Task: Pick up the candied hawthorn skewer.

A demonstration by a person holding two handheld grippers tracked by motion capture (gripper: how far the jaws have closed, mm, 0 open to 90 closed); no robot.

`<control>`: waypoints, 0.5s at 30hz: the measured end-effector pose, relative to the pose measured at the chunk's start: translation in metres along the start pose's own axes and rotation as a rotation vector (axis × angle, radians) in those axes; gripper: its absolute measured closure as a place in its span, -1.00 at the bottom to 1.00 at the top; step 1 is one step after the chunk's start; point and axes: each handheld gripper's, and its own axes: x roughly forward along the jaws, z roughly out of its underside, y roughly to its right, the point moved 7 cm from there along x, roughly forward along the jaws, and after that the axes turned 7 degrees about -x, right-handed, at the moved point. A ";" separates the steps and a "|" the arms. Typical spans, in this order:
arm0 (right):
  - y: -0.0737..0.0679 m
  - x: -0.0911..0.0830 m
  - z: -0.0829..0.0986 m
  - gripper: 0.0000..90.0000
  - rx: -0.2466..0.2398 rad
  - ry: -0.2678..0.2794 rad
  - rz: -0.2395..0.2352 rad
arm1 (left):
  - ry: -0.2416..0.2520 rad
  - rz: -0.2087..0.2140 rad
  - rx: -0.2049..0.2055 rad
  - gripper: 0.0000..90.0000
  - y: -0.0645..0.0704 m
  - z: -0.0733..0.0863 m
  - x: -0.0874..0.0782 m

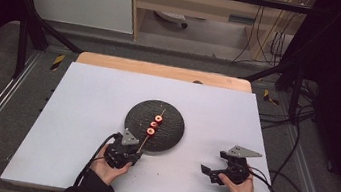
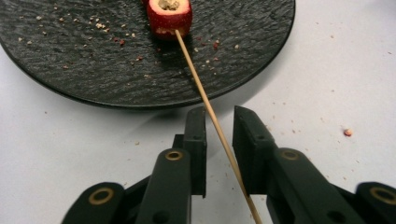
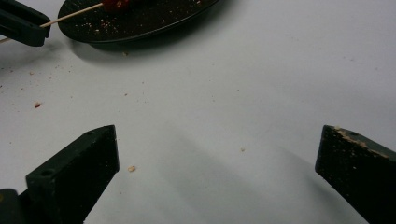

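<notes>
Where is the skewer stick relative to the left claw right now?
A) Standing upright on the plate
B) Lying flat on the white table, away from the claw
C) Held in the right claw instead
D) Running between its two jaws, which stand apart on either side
D: in the left gripper view the skewer stick runs between the left claw jaws, gaps showing on both sides, its far end on the black plate.

No legible text or signs
</notes>
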 end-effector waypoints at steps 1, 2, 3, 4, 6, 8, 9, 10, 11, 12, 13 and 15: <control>0.000 0.000 0.000 -0.99 0.000 0.000 0.000 | -0.001 -0.004 -0.005 0.69 0.000 0.000 0.001; 0.000 0.000 0.000 -0.99 0.000 0.000 -0.001 | -0.002 -0.005 -0.010 0.70 -0.001 0.000 0.001; 0.000 0.000 0.000 -0.99 0.000 0.000 -0.001 | -0.001 -0.006 -0.016 0.71 -0.001 -0.001 0.001; 0.000 0.000 0.000 -0.99 0.000 0.000 0.000 | 0.000 -0.012 -0.021 0.73 -0.001 -0.001 0.001; 0.000 0.000 0.000 -0.99 0.000 0.000 0.000 | 0.002 -0.018 -0.029 0.77 -0.002 -0.001 0.001; 0.000 0.000 0.000 -0.99 0.001 0.000 0.000 | 0.007 -0.024 -0.043 0.83 -0.003 -0.001 0.001; 0.000 0.000 0.000 -0.99 0.000 0.000 0.000 | 0.008 -0.025 -0.049 0.86 -0.004 0.000 0.001; 0.000 0.000 0.000 -0.99 0.001 -0.001 0.000 | 0.010 -0.027 -0.052 0.89 -0.005 0.000 0.001; 0.000 0.000 0.000 -0.99 0.000 -0.003 0.002 | 0.014 -0.029 -0.053 0.91 -0.006 0.000 0.000; 0.000 0.000 0.000 -0.99 -0.004 -0.002 0.000 | 0.016 -0.026 -0.054 0.94 -0.006 0.000 0.000; 0.000 0.000 0.000 -0.99 -0.004 -0.003 -0.001 | 0.015 -0.022 -0.058 0.94 -0.006 0.000 0.000; 0.000 0.001 0.000 -0.99 -0.004 -0.002 0.001 | 0.021 -0.023 -0.056 0.95 -0.007 0.000 -0.001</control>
